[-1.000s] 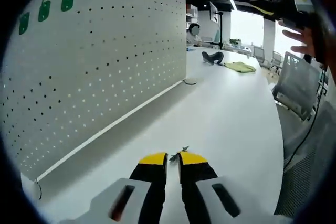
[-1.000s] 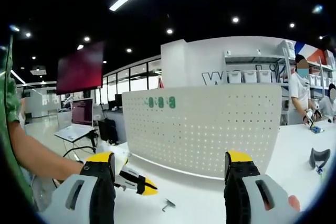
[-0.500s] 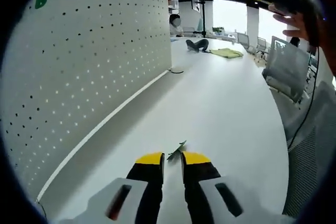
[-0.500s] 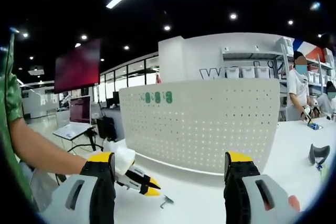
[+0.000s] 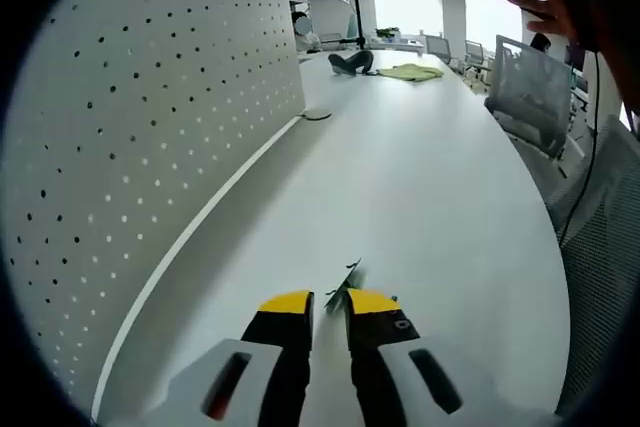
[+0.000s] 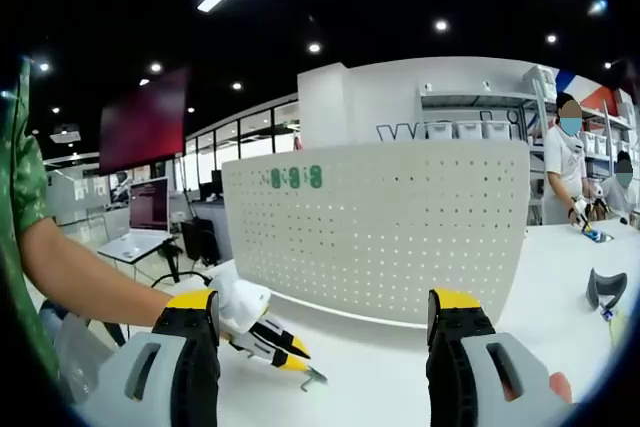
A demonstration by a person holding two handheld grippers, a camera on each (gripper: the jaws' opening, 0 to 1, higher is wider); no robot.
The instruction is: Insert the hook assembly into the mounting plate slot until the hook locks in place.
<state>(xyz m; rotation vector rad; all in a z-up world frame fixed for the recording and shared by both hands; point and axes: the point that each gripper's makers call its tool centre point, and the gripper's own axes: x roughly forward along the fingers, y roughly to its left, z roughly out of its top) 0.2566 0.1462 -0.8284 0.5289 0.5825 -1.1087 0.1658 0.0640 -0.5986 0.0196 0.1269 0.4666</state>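
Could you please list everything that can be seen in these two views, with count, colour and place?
Pegboard: one, white, upright on the table.
Green tags: three, top of the pegboard.
Hook: one, small, metal, at the left gripper's tips.
Table: one, white.
Cloth: one, yellow-green, far end of the table.
Laptop: one, on a side table.
Left gripper: yellow-tipped jaws nearly shut around the hook.
Right gripper: yellow-tipped jaws wide apart, empty.
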